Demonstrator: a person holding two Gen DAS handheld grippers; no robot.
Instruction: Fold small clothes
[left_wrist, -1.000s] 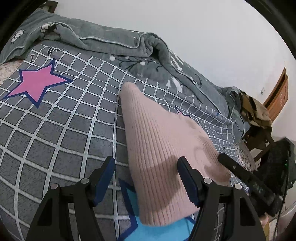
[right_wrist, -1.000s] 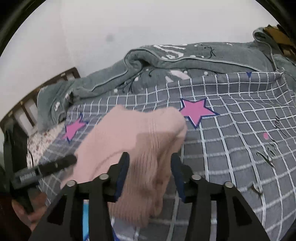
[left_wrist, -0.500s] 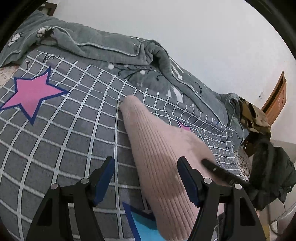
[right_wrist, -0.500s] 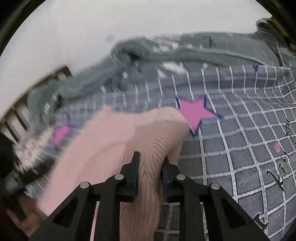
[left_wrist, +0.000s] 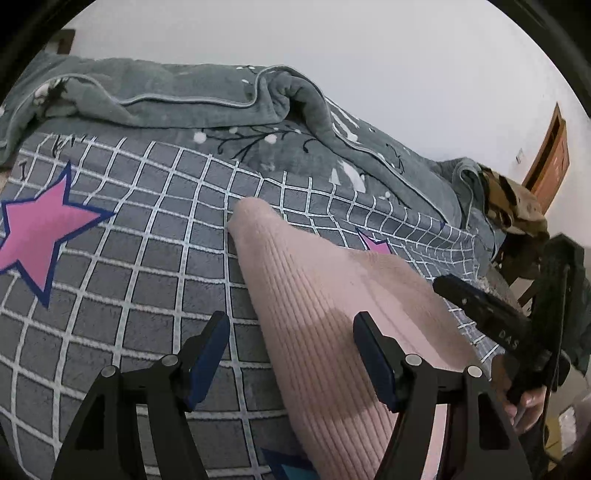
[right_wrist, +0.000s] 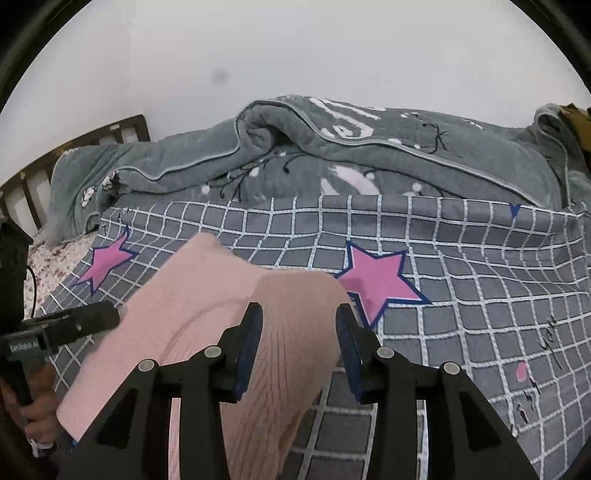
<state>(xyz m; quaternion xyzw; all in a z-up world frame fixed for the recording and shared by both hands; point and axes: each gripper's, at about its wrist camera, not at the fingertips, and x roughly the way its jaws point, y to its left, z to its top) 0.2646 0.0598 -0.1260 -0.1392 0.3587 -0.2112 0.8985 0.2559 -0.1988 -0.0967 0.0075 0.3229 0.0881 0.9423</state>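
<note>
A pink ribbed knit garment (left_wrist: 325, 317) lies folded on the grey checked bedspread (left_wrist: 129, 266); it also shows in the right wrist view (right_wrist: 221, 295). My left gripper (left_wrist: 291, 347) is open, its jaws wide apart over the garment's near left edge. My right gripper (right_wrist: 299, 332) is open, its jaws either side of the garment's folded right end (right_wrist: 299, 314), not clamped. The right gripper also shows at the right of the left wrist view (left_wrist: 480, 314), and the left gripper at the left of the right wrist view (right_wrist: 66, 328).
A rumpled grey quilt (right_wrist: 332, 155) lies along the wall side of the bed. Pink stars (right_wrist: 376, 280) mark the bedspread. A wooden headboard (right_wrist: 74, 136) is at far left. A chair with clothes (left_wrist: 517, 206) and a wooden door (left_wrist: 550, 158) stand beyond the bed's end.
My right gripper, shut on the garment's fold half a second ago, has opened and let it go. The left gripper stays open and has shifted slightly.
</note>
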